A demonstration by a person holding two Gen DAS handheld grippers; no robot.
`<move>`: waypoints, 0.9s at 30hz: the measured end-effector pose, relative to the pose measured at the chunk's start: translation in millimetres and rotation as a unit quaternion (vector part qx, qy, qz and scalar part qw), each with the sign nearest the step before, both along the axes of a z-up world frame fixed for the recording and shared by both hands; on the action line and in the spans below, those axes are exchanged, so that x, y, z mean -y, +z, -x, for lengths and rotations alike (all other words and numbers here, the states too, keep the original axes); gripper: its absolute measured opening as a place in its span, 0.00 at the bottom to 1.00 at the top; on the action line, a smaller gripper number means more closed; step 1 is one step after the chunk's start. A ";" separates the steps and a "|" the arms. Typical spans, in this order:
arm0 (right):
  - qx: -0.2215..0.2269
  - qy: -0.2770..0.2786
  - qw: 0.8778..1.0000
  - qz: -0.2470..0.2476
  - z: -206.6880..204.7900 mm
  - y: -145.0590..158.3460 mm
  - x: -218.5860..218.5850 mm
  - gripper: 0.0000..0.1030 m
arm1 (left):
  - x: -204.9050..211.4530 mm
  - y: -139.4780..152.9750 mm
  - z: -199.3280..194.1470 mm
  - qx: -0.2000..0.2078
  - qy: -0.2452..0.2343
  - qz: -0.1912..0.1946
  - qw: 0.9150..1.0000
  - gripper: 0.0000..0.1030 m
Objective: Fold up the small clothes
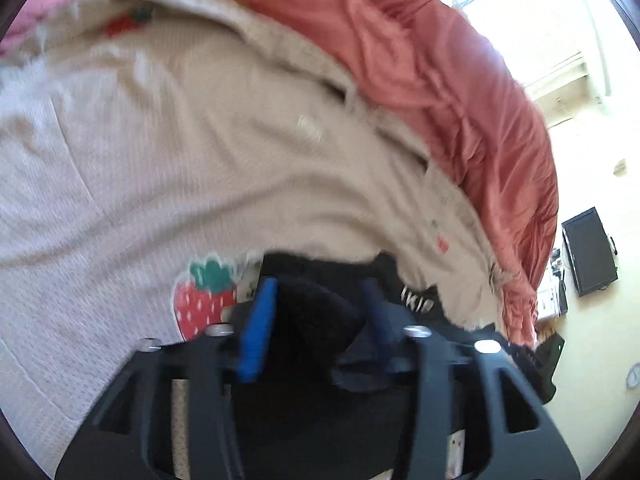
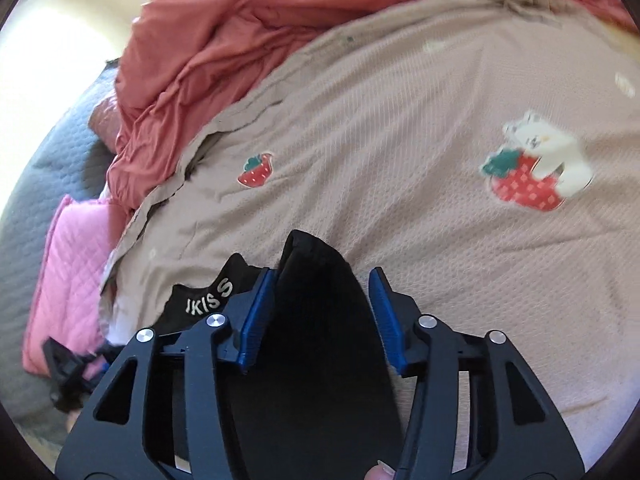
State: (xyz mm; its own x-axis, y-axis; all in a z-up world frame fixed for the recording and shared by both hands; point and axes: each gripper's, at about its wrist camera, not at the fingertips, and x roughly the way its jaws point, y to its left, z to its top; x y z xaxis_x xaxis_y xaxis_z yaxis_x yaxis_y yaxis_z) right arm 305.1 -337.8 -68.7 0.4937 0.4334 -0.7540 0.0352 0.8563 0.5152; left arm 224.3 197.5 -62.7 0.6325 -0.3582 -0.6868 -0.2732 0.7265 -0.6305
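On the beige bedspread (image 2: 400, 128), black garment (image 2: 320, 320) lies between both tools' parted pads.

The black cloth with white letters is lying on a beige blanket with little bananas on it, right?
Not bananas. The right wrist view shows strawberries on the beige blanket. The black cloth with white letters does lie on it.

A small black garment (image 2: 320, 320) with white lettering on its band lies crumpled on the bed. One bunched fold stands up between the blue pads of the right hand-held gripper (image 2: 322, 314); another dark fold (image 1: 316, 316) sits between the pads of the left hand-held gripper (image 1: 318, 320), its lettered band just right of them.
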 end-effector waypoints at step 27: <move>0.028 0.175 0.956 0.234 17.9 -35.3 -106.4 0.58 | 111.8 -27.1 -13.7 -0.048 -0.156 -0.219 0.962 0.77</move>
State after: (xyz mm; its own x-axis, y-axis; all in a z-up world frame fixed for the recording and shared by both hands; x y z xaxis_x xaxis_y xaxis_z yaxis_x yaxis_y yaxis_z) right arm 287.3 -231.4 -104.0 0.4247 0.2013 -0.8827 -0.3116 0.9479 0.0663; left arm 238.1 85.7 -89.9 0.4670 -0.1831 -0.8651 -0.0400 0.9729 -0.2275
